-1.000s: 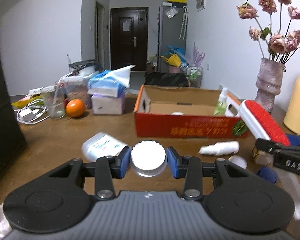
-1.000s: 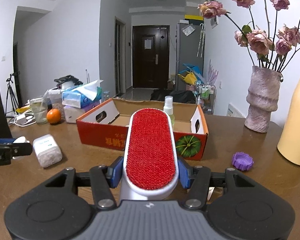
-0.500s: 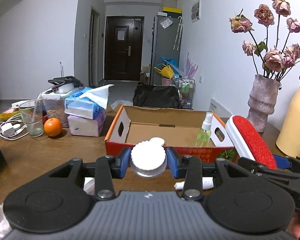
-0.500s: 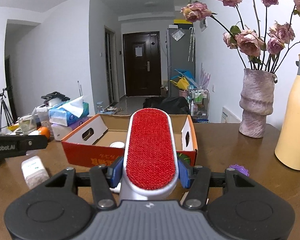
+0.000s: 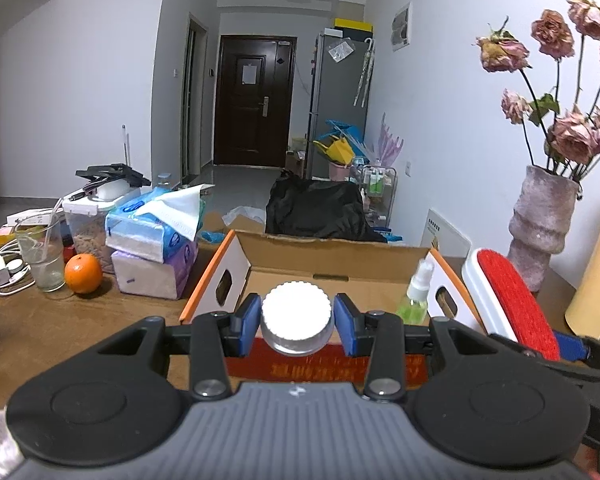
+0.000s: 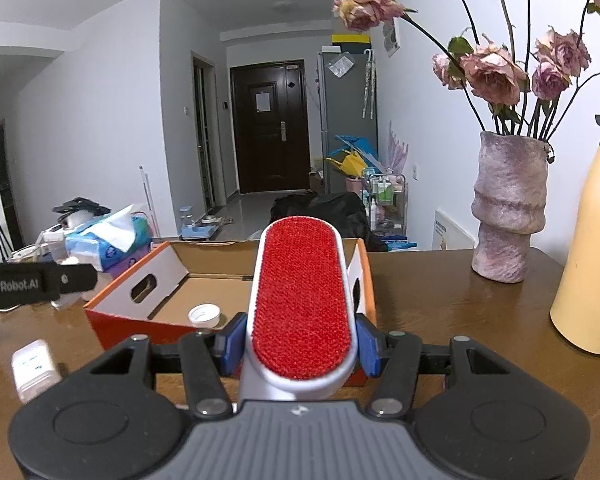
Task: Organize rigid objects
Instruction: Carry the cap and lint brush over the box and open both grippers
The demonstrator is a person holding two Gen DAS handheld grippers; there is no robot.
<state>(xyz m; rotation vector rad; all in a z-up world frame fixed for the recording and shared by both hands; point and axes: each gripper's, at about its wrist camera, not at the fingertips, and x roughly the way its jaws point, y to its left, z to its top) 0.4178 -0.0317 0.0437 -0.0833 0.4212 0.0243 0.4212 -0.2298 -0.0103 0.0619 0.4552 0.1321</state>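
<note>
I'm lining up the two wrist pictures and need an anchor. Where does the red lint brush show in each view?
Left wrist view: the lint brush is at the right edge, tilted, beside the cardboard box.
Right wrist view: the lint brush fills the centre, clamped in the right gripper, in front of the box.
Shared landmark: the pink vase of dried roses, to the right in both.

a spray bottle (image 5: 417, 295) and a lid (image 6: 204, 314) sit in the box (image 6: 162, 268), vase (image 6: 508, 208) to its right.
</note>
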